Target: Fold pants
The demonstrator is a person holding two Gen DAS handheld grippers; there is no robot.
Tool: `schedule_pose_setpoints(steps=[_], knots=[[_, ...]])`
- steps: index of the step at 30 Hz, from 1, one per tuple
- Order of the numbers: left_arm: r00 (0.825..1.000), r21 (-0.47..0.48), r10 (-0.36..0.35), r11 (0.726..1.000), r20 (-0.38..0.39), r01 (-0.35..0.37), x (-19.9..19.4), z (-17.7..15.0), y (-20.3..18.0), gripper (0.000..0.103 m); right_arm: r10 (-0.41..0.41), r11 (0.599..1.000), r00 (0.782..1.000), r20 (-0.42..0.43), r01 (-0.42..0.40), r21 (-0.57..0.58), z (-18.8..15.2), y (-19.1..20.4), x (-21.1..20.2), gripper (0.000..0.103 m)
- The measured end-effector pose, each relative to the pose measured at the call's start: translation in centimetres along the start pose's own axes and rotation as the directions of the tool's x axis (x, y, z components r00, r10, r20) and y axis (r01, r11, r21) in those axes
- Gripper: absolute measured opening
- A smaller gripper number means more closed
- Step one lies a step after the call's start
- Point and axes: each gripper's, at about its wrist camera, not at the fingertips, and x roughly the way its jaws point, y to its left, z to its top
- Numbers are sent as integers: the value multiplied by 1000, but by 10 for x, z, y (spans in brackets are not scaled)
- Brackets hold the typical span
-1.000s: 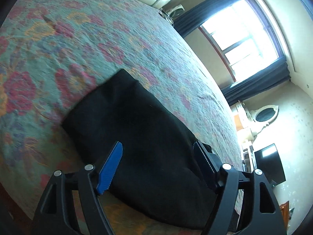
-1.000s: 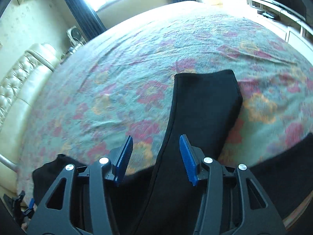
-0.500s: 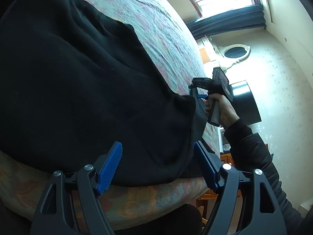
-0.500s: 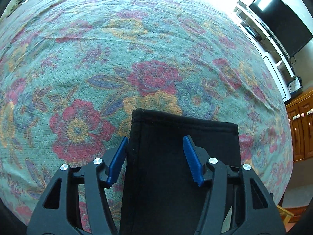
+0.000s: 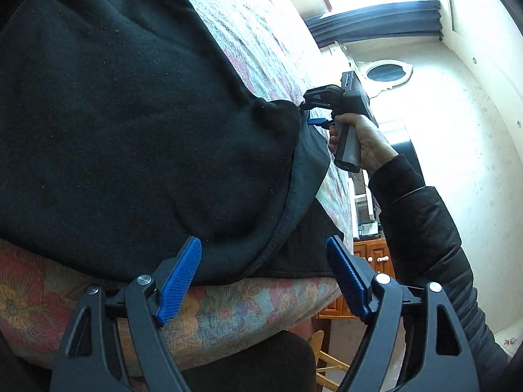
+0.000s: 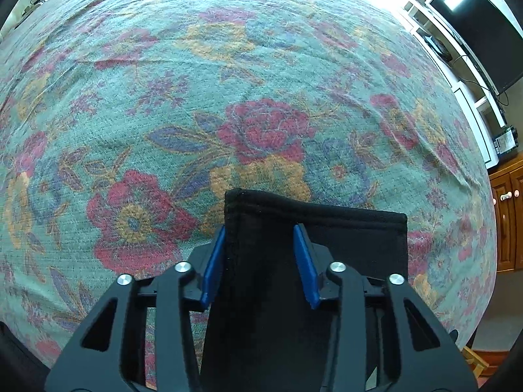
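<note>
On the flowered bedspread point(image 6: 261, 65), near its front edge, the black pants point(image 5: 130, 114) lie spread, one leg end reaching out across the cover toward the right-hand side. A second ago the left wrist view looked across a wide stretch of bed with the cloth small ahead of it; now the fabric fills that view and the hemmed edge point(image 5: 278, 228) sits just in front of the left gripper point(image 5: 263, 277), whose jaws are opening wide with nothing pinched between them. The right gripper point(image 6: 260, 261) has tipped down over the leg end point(image 6: 320, 219); its jaws, wider half a second ago, are closing with a strip of the cloth's left edge between the blue pads point(image 6: 212, 261), though a firm pinch cannot yet be confirmed. From the left view, the person's hand point(image 5: 362, 140) holds that gripper at the far corner of the garment. Both tools now stand at edges of the pants, so the first fold looks about to start.
</note>
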Motion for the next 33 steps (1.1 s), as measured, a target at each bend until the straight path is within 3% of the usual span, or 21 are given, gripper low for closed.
schedule_pose_setpoints(steps=[4,8,14,17,22,26,29,33], knots=[[1000,-10,5,1000,-1,-5,-4,4,5,78,77,995,997,17,-78,58,-1,-17,-6,10],[1000,-25,8,1000,-2,-8,-4,4,3,78,184,975,979,85,-193,111,-7,-43,-28,8],[999,-21,-46,999,-11,46,11,-7,-18,78,332,914,910,249,-375,154,-32,-110,-90,8],[998,-29,-70,997,-4,70,23,-13,-26,78,370,878,866,337,-444,178,-62,-158,-115,8],[999,-19,-43,999,22,43,35,-20,-29,78,449,770,771,452,-590,242,-126,-246,-127,8],[1000,-22,-7,1000,10,7,39,-25,-25,78,475,684,739,478,-652,327,-185,-302,-110,8],[1000,-14,16,1000,-1,-16,43,-29,-26,78,487,632,726,485,-677,378,-222,-327,-93,8],[1000,-28,10,1000,-10,-10,48,-34,-27,78,484,593,714,506,-693,411,-259,-347,-80,8]])
